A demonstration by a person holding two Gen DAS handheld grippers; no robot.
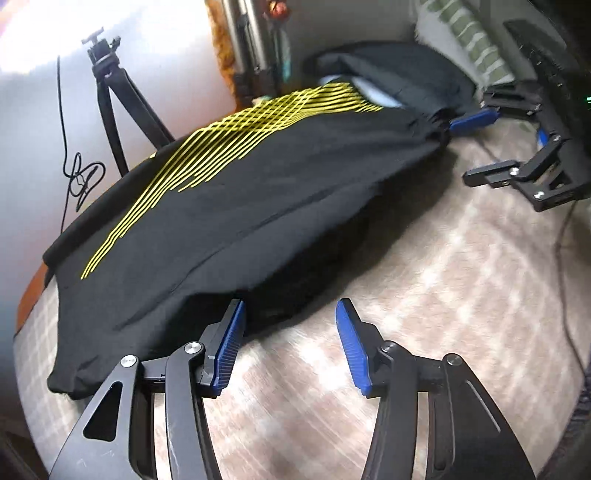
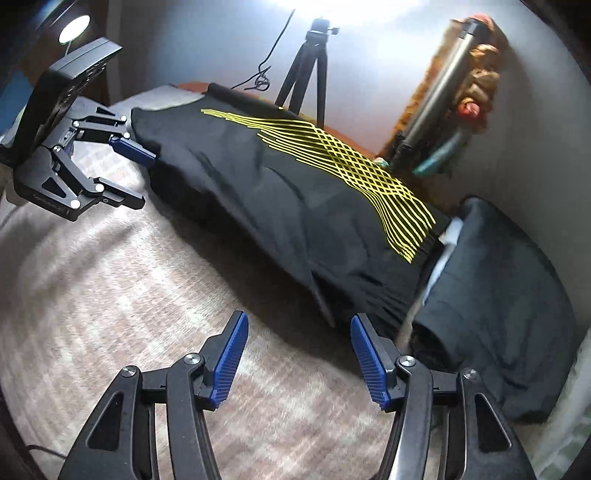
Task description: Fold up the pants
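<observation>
Left gripper [image 1: 290, 345]: black linkage frame, blue ribbed pads, jaws spread wide with nothing between them. It sits low over the bed cover [image 1: 424, 295], its left pad touching or just beside the near hem of the pants [image 1: 229, 206]; which of the two cannot be told. Seen from the right wrist view, the same gripper [image 2: 142, 179] is at the left end of the garment, one blue pad at the cloth edge. A line of small pale lettering runs along its body there, too small to read.

Right gripper [image 2: 299, 356]: same build, jaws likewise wide apart and empty, held above the bed cover [image 2: 110, 277] just short of the garment's gathered end. In the left wrist view it [image 1: 476, 147] appears at the far right, one blue pad close against the bunched corner of the cloth.

Pants [image 2: 288, 192]: black, laid lengthwise across the bed, folded over on themselves with a thicker dark layer showing under the front edge. A band of yellow printed lines [image 1: 236, 147] runs along the far side, crossing into a lattice near one end. No brand mark or wording is legible on the fabric.

Bed cover: pale pink-beige plaid weave, blurred in both views.

Dark cushion [image 2: 509, 314]: navy, lying just beyond the garment's gathered end.

Tripod [image 1: 110, 96]: black, standing behind the far edge of the bed, beside a loose black cable [image 1: 79, 177].

Lamp [image 2: 74, 27]: lit round head, upper left corner of the right wrist view.
</observation>
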